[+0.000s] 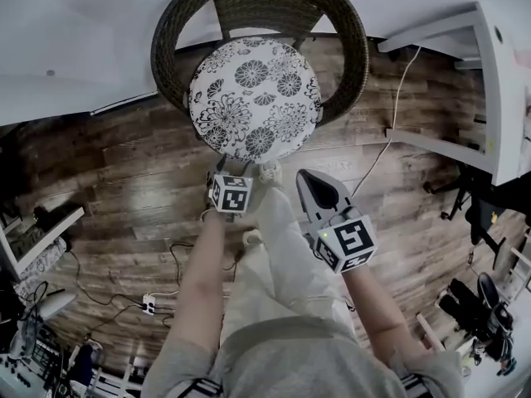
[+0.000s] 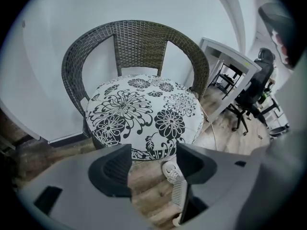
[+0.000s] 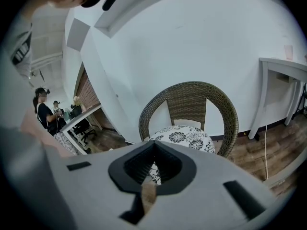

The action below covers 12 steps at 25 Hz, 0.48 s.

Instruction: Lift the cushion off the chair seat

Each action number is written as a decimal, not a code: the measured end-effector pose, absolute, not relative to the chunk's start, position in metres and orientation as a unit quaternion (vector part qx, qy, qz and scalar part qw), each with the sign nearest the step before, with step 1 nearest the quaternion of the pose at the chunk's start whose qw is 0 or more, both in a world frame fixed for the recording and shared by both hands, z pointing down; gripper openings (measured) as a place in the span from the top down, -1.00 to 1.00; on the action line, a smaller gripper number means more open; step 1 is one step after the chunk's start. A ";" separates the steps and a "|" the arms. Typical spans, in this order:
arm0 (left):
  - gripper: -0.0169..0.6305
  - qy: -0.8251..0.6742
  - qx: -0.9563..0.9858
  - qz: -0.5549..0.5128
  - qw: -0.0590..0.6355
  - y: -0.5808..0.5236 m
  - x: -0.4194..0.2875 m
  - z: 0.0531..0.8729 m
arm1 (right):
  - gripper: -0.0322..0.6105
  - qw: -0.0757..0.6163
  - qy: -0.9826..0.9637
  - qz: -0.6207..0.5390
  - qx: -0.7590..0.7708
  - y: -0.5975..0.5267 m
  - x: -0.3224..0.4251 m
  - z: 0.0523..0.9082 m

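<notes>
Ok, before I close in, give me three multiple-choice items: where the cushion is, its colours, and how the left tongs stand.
1. Where is the cushion? A under the seat; B on the seat of the chair; C leaning on the wall.
2. Its colours? A plain red; B white with black flowers; C blue stripes.
3. The left tongs are: A open, empty; B shut on the cushion; C shut, empty.

Answers: B, it lies flat inside the wicker frame. B, black flowers cover white fabric. A, the two sides stand wide apart, short of the cushion's front edge, gripping nothing.
</notes>
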<state>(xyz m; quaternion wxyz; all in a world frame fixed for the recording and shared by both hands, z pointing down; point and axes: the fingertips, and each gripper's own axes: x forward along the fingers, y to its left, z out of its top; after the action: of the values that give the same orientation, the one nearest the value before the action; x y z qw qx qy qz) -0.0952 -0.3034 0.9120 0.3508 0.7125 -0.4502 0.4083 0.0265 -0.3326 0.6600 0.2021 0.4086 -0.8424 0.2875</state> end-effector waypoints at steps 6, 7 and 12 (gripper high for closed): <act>0.11 -0.440 0.702 0.438 0.348 -0.305 -0.100 0.939 | 0.89 0.208 -0.840 0.298 0.402 -0.337 0.027 0.676; 0.11 -0.439 0.703 0.442 0.344 -0.306 -0.101 0.941 | 0.89 0.209 -0.840 0.299 0.401 -0.338 0.027 0.677; 0.11 -0.430 0.707 0.453 0.331 -0.307 -0.100 0.948 | 0.89 0.210 -0.838 0.307 0.401 -0.336 0.029 0.686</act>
<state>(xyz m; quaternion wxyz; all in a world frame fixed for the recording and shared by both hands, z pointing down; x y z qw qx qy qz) -0.1003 -0.3069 0.9482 0.3308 0.7075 -0.4301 0.4528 0.0292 -0.3361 0.6858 0.2099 0.4006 -0.8375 0.3065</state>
